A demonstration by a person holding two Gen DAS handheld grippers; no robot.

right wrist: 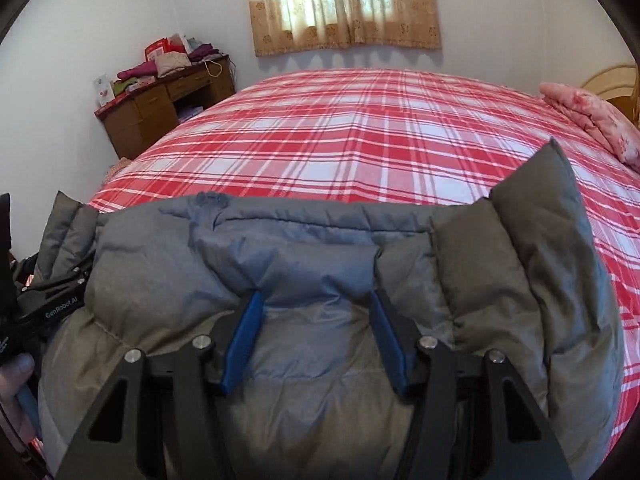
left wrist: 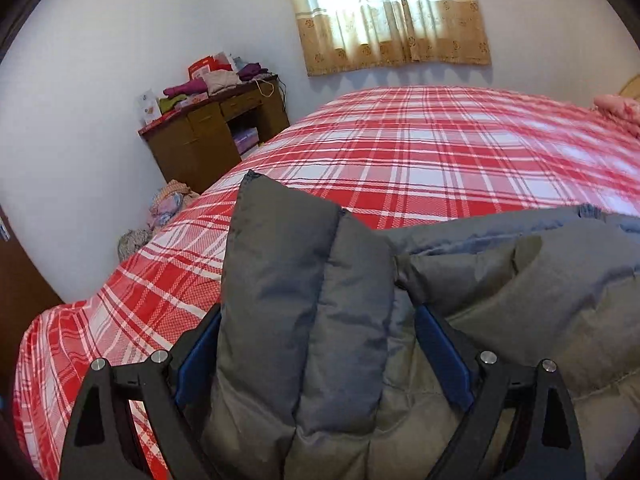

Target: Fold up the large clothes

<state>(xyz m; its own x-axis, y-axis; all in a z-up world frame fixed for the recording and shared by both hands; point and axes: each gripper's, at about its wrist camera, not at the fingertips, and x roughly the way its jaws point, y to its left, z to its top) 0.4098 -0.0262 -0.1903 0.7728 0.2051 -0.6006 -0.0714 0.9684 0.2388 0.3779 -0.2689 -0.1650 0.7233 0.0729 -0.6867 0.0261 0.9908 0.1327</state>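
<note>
Both blue-padded tools are biting the grey puffer jacket (right wrist: 304,264) over the plaid bed (right wrist: 360,140), right hand-held gripper (right wrist: 316,336) pinching a mid fold, left hand-held gripper (left wrist: 316,344) w/ a thick bunch, so they're needing level, even tension.

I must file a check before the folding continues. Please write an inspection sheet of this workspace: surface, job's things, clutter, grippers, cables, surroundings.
Surface: bed with red and white plaid sheet, smooth, bare beyond the jacket.
Job's things: grey puffer jacket bunched at the near edge of the bed.
Clutter: folded pink quilt near the headboard; heap of clothes on the floor by the desk.
Grippers: left gripper with jacket padding between its blue pads; right gripper likewise; whether the pads press, cannot tell.
Cables: nothing seen.
Surroundings: brown desk stacked with folded clothes; curtained window; white walls.
</note>
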